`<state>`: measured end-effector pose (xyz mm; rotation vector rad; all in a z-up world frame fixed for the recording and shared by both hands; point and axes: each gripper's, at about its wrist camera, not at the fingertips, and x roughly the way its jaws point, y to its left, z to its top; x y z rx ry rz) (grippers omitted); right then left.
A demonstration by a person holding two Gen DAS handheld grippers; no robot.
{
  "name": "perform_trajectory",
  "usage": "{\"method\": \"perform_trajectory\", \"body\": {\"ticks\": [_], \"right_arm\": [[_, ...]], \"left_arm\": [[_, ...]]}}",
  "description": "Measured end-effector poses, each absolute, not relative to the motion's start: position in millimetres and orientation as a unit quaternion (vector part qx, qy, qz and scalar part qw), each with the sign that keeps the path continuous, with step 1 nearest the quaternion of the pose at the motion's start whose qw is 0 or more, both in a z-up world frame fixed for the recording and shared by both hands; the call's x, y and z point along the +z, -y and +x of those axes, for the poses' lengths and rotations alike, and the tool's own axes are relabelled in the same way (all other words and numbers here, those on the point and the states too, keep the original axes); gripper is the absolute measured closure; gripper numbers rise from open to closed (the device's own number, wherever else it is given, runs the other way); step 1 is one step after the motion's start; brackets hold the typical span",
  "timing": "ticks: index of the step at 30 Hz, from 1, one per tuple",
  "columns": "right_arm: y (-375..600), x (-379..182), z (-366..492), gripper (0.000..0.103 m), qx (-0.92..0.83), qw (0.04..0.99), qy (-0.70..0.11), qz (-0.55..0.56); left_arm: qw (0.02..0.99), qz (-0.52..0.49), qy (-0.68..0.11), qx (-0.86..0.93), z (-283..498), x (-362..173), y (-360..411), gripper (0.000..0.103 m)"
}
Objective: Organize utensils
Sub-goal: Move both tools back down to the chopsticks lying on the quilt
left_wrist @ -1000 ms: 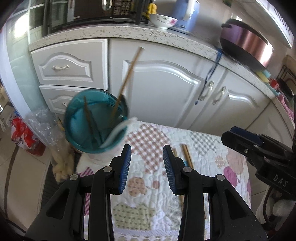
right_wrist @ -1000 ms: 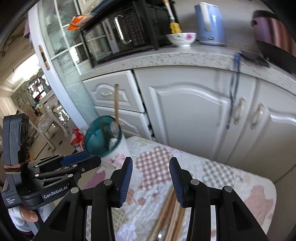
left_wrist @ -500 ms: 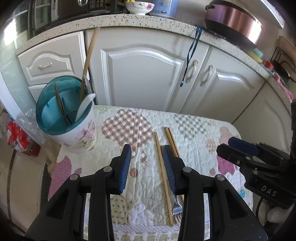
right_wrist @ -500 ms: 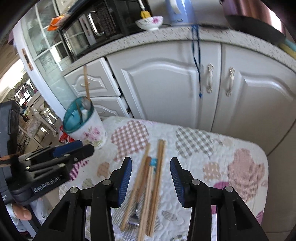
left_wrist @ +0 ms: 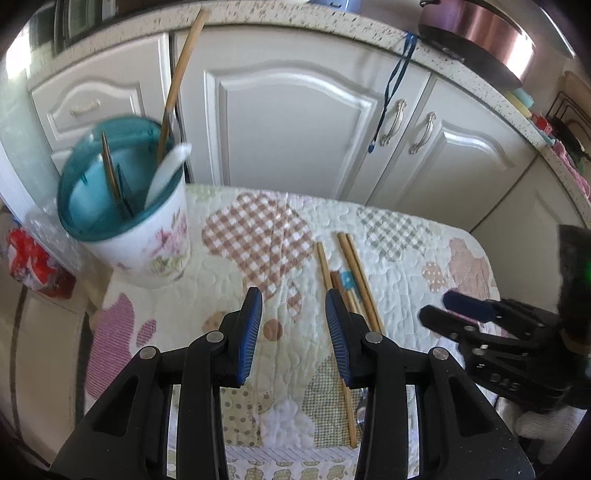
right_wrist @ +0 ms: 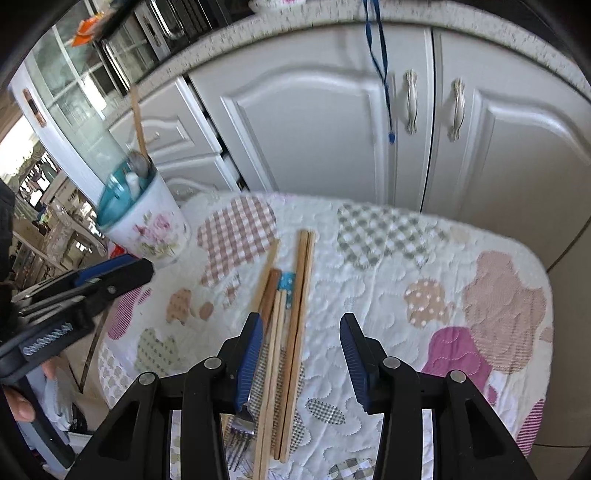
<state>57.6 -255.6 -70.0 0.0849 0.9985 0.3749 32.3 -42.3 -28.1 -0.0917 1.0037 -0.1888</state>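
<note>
One holder; one fork; both grippers gaping.

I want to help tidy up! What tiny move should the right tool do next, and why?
Probably lower the right tool onto the wooden chopsticks lying loose on the quilted cloth, then close on one. Its jaws are open and empty right above them, while the flowered holder at the left already has utensils standing in it.

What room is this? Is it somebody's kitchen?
Most likely a home kitchen. White cabinets stand under a speckled countertop that holds a big cooking pot, and a flowered utensil holder stands on a quilted cloth beside loose chopsticks.
</note>
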Motion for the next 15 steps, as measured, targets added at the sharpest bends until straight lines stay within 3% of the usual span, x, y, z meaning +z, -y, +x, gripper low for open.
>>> {"method": "perform_trajectory", "body": {"ticks": [9,15], "right_arm": [[235.0,-126.4,83.3,0.062,0.154,0.83,-0.536,-0.013],[236.0,-132.9,92.5,0.061,0.159,0.829,-0.536,-0.004]], "left_arm": [[0.847,-0.034,-0.521,-0.097,38.9,-62.5,43.9,0.068],[0.833,-0.028,-0.542,-0.106,46.9,-78.5,55.4,0.068]]}}
